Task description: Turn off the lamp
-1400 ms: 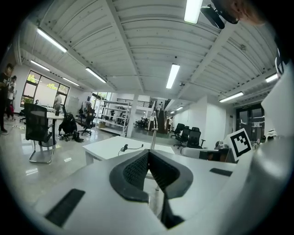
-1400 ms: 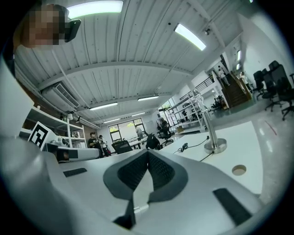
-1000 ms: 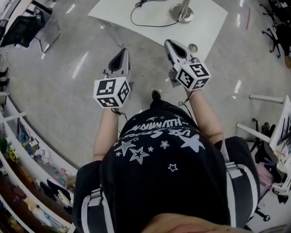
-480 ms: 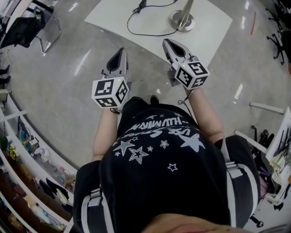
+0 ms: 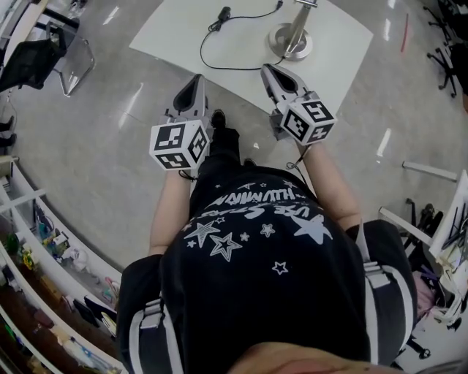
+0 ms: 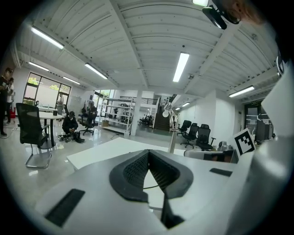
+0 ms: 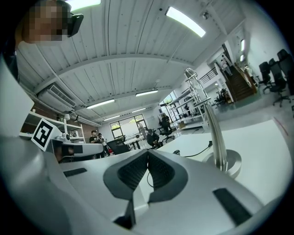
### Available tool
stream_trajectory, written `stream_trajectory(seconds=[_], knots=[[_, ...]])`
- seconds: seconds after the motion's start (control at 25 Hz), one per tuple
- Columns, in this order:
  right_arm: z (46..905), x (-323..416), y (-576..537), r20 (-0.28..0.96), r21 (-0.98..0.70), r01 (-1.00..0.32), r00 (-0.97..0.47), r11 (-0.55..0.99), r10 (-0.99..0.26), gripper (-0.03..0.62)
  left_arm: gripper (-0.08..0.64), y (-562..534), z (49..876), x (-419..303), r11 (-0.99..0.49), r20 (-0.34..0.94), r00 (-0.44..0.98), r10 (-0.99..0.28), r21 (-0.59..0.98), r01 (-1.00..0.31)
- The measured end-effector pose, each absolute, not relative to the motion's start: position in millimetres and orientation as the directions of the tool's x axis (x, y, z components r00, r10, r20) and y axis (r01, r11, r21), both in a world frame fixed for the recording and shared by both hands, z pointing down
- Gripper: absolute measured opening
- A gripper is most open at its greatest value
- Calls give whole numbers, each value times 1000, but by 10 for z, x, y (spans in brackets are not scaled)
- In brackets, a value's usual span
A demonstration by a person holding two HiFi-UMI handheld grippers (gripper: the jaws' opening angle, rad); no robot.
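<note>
- Nothing is switched yet: the lamp (image 5: pixel 291 40) stands on the white tabletop (image 5: pixel 175 36) ahead, well apart from both grippers.
- The left gripper (image 5: pixel 192 86) and right gripper (image 5: pixel 272 71) both have their jaws clenched on nothing.
- The lamp has a round brushed-metal base and a slim shiny pole. Its thin black cord (image 5: pixel 241 70) curls to what looks like an inline switch (image 5: pixel 224 12), untouched.

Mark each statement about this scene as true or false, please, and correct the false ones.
1. The lamp stands on the white table. True.
2. The left gripper holds the black cable. False: its fingers are shut on nothing, and the cable lies on the table.
3. The right gripper is wide open. False: its fingers are shut and empty.
4. Neither gripper touches the lamp. True.
</note>
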State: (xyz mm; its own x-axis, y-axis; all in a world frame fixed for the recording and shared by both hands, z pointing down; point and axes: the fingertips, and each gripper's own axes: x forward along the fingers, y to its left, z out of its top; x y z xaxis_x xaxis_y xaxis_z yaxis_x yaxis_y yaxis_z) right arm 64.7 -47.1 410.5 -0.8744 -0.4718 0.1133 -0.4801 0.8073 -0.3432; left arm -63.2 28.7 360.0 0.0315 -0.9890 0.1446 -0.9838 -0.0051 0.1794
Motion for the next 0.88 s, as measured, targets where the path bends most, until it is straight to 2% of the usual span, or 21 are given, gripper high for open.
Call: stream_trajectory(seconds=[0.44, 0.88], knots=[[4159, 187, -1102, 145, -342, -546, -835, 765, -531, 6, 9, -582, 3718, -1050, -109, 172, 142, -975, 189, -976], [4246, -248, -1702, 203, -327, -623, -781, 711, -591, 6, 11, -1357, 4112, -1325, -186, 255, 238, -937, 211, -960]])
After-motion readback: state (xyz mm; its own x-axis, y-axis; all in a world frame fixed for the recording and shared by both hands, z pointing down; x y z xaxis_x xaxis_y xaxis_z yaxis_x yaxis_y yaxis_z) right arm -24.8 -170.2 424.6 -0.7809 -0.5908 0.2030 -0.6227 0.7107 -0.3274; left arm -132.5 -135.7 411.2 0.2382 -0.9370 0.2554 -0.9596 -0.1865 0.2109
